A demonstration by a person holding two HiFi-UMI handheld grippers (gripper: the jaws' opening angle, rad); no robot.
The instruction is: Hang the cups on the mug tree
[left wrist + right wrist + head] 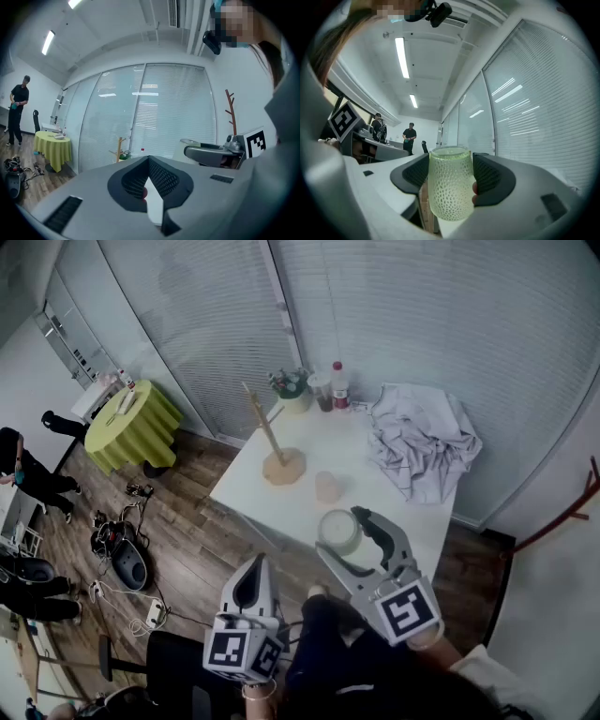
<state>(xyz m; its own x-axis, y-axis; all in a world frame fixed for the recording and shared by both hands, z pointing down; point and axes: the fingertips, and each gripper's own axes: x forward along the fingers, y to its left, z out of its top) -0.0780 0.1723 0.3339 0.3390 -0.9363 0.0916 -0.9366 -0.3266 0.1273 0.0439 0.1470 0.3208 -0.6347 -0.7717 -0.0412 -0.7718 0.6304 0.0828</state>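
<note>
Presently a green dimpled cup (449, 185) is clamped upright between the jaws of the right gripper (343, 534), held over the near edge of the white worktop (272, 507); the jaws of the left gripper (255, 570) are pressed together on nothing, off the worktop's edge. The wooden mug tree (270, 439) is seen further back; a pale cup (327, 487) is set near its base, between tree and held cup; a crumpled cloth (422, 442) is heaped to the right.

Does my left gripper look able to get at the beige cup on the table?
Probably yes: the left gripper holds nothing, and the beige cup stands clear of the mug tree and green cup.
</note>
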